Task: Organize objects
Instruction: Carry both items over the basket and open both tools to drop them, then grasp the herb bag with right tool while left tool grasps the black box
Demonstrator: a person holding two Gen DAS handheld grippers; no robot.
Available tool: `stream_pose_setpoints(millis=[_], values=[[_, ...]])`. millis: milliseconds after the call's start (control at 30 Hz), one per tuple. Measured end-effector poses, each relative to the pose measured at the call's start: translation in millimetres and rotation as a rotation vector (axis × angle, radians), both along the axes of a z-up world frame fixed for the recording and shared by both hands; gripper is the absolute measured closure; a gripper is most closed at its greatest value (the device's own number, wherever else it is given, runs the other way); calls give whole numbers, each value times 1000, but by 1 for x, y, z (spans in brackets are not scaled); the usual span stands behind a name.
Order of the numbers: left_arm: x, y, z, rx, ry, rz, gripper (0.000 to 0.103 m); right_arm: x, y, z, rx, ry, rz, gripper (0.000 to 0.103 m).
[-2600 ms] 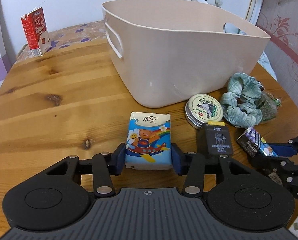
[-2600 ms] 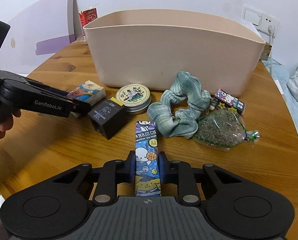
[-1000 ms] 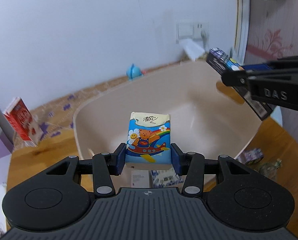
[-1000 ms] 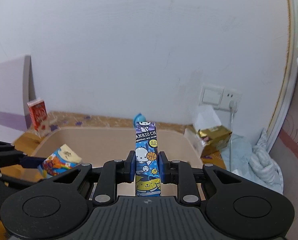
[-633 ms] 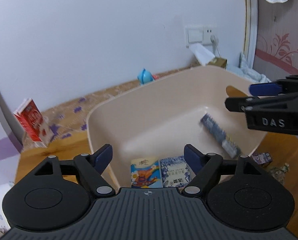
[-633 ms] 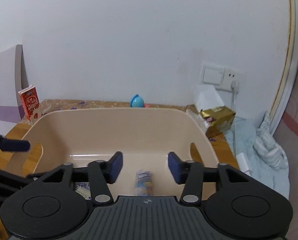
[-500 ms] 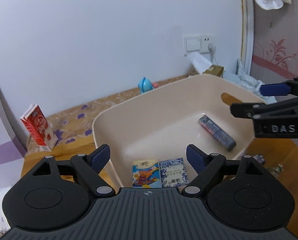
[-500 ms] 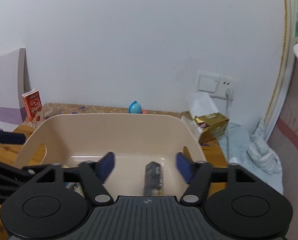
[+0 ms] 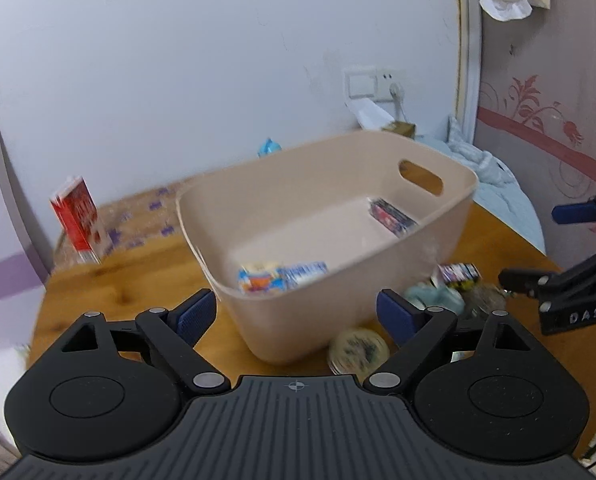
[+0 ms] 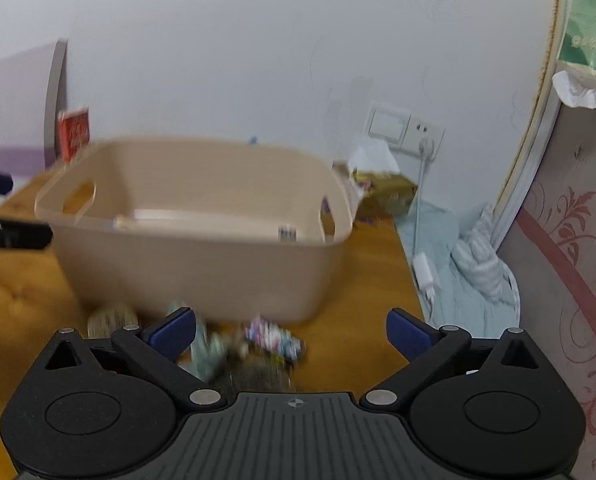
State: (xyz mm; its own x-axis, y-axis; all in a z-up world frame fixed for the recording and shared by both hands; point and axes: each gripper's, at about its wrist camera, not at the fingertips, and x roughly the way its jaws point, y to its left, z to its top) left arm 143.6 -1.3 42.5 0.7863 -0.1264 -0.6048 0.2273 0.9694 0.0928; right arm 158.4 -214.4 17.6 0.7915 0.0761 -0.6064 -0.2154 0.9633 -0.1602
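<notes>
A beige plastic bin stands on the round wooden table; it also shows in the right wrist view. Inside lie the bear tissue pack, a blue-white pack and the long cartoon box. My left gripper is open and empty, in front of the bin's near wall. My right gripper is open and empty, above items in front of the bin; it appears at the right edge of the left wrist view.
On the table in front of the bin lie a round tin, a green scrunchie, a small colourful box and a bag of dried herbs. A red carton stands at the back left. A bed lies right of the table.
Both grippers let go of their items into the bin about half a second ago. Both have since pulled back and lowered toward the table in front of the bin, jaws wide open.
</notes>
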Motion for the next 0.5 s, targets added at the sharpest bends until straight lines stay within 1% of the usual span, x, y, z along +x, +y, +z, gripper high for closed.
stream_pose_setpoints(millis=[100,300,367,500], values=[[-6,-4,-13,-7,35,-12,14,-5,-3,-16,-22,48,23,0],[-9,-11,-49,-36,148,-22,14,-10,0,-46,-70,119,101,0],[-8,-12,-60,-42,179,-18,14,-9,4,-55,-99,128,128,0],[-4,-13,-73,-57,225,-18,14,-3,8,-69,-139,102,164,0]])
